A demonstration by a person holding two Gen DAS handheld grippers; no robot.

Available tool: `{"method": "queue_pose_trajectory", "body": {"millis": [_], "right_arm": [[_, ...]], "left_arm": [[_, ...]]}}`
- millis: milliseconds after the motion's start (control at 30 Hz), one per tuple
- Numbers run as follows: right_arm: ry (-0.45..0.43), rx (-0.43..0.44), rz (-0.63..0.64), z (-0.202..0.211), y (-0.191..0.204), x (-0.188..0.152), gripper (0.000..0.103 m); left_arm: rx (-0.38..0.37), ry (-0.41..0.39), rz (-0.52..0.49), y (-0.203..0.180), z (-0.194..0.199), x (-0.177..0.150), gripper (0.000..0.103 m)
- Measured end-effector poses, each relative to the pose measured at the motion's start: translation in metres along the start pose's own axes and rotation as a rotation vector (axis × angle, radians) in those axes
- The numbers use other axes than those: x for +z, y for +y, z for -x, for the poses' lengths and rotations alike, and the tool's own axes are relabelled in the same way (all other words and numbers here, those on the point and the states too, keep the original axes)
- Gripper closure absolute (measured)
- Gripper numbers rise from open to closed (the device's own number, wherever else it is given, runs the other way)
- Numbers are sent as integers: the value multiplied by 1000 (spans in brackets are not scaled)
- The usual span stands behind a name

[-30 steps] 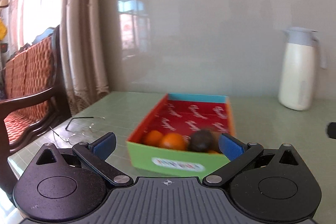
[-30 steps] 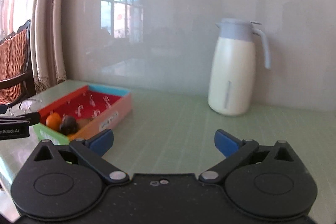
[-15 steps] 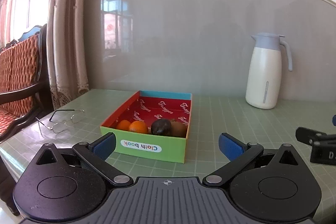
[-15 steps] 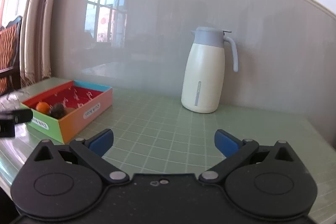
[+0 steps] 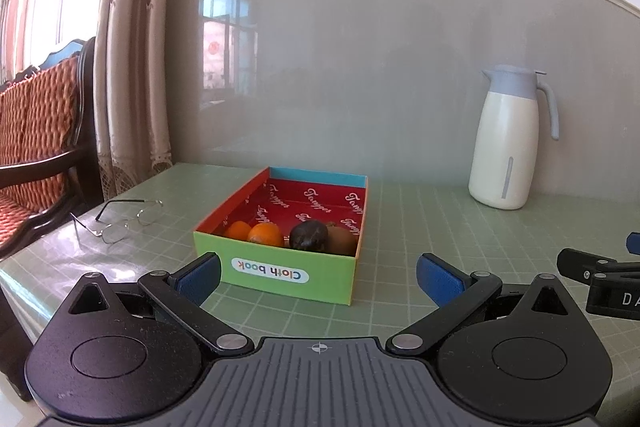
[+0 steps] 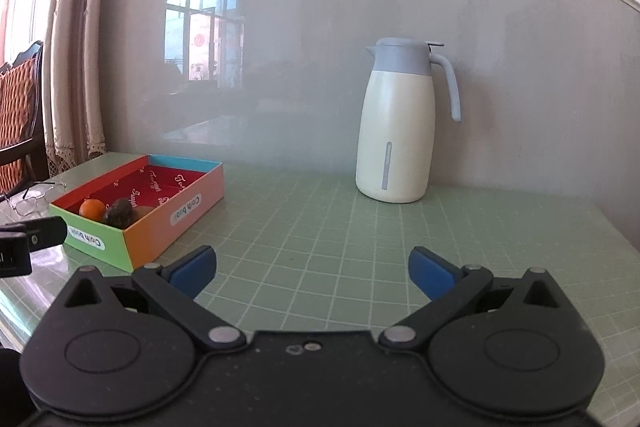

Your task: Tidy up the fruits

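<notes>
Fruits [image 5: 294, 237] sat in the box [image 5: 280, 269]; both tools, left tool [image 5: 318, 273] and right tool [image 6: 312, 267], hung apart and empty, so sorting looked finished or needed a fresh reach

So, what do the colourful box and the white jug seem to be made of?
Box: looks like printed cardboard, matte, with thin flat walls, sharp folded corners and a printed "Cloth book" label.
Jug: probably coated metal or plastic, judging by its smooth cream body with a soft sheen; the grey-blue lid and handle look like moulded plastic. The pictures leave this open.
</notes>
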State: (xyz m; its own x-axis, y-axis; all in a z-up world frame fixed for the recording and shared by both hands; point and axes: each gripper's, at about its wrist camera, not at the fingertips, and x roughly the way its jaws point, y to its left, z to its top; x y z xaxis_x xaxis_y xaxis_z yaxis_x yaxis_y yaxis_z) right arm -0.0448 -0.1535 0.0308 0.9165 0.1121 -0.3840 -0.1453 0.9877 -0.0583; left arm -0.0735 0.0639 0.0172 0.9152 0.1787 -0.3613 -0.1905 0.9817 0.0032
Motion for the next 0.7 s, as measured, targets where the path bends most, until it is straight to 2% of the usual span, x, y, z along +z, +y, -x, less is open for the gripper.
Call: {"method": "queue_pose_trajectory", "body": {"millis": [367, 700], "right_arm": [[8, 15, -53, -2, -7, 1, 0], [9, 18, -46, -1, -7, 0, 0]], "left_arm": [[-4, 4, 7, 0, -2, 0, 0], [-5, 8, 7, 0, -2, 0, 0]]}}
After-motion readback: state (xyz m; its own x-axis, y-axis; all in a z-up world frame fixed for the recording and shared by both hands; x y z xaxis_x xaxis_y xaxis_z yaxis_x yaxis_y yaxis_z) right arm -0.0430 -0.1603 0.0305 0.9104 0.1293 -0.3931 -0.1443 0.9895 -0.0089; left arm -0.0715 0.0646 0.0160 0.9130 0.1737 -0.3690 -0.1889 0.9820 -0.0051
